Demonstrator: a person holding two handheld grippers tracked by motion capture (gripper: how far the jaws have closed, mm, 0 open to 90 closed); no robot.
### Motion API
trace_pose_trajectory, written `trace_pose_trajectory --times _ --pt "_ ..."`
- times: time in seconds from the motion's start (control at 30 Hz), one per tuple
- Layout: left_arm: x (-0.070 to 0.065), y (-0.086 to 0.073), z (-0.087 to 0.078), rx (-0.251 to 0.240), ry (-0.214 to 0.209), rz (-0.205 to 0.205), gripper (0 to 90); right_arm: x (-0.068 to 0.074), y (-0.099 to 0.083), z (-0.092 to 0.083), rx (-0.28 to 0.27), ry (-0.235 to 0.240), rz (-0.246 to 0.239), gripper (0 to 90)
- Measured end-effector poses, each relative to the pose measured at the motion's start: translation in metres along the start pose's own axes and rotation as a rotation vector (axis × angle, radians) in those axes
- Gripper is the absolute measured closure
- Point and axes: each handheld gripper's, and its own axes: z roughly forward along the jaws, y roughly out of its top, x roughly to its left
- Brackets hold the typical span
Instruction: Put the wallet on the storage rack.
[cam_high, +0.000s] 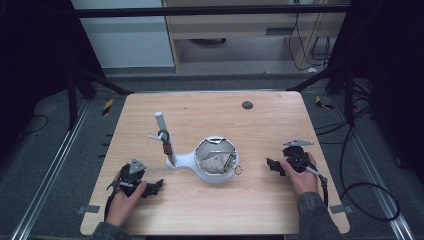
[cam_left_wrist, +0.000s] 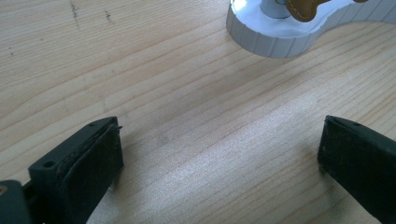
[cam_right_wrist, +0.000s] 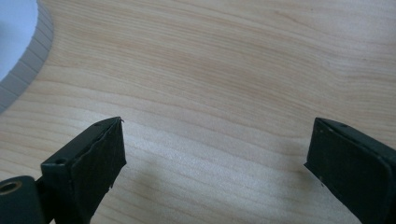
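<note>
The table (cam_high: 260, 200) is pale wood with a fine, straight grain, and a small dark round spot (cam_high: 247, 105) marks it beyond the white stand (cam_high: 212, 172). That stand is white throughout, its rim ribbed in light grey, and a white post (cam_high: 161, 121) rises from its narrow end. A tan-brown tag (cam_high: 167, 146) hangs at the post. In the stand's bowl lies a mottled grey-beige bundle (cam_high: 214, 162). Either side of the stand, the left gripper (cam_high: 156, 186) and right gripper (cam_high: 271, 164) are matte black, each topped with a grey plate.
</note>
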Motion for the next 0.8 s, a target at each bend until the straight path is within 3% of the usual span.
trace_pose_trajectory --times 0.23,0.47,0.8 --pt "0.000 0.000 0.000 0.000 0.000 0.000 0.0 -0.001 -0.007 0.002 0.010 -0.002 0.016 4.5" --pt "0.000 0.000 0.000 0.000 0.000 0.000 0.0 0.005 -0.018 0.003 -0.022 -0.057 -0.047 2.8" --pt "0.001 0.000 0.000 0.002 -0.003 0.005 0.0 0.009 -0.023 -0.002 -0.028 -0.065 -0.037 2.9"
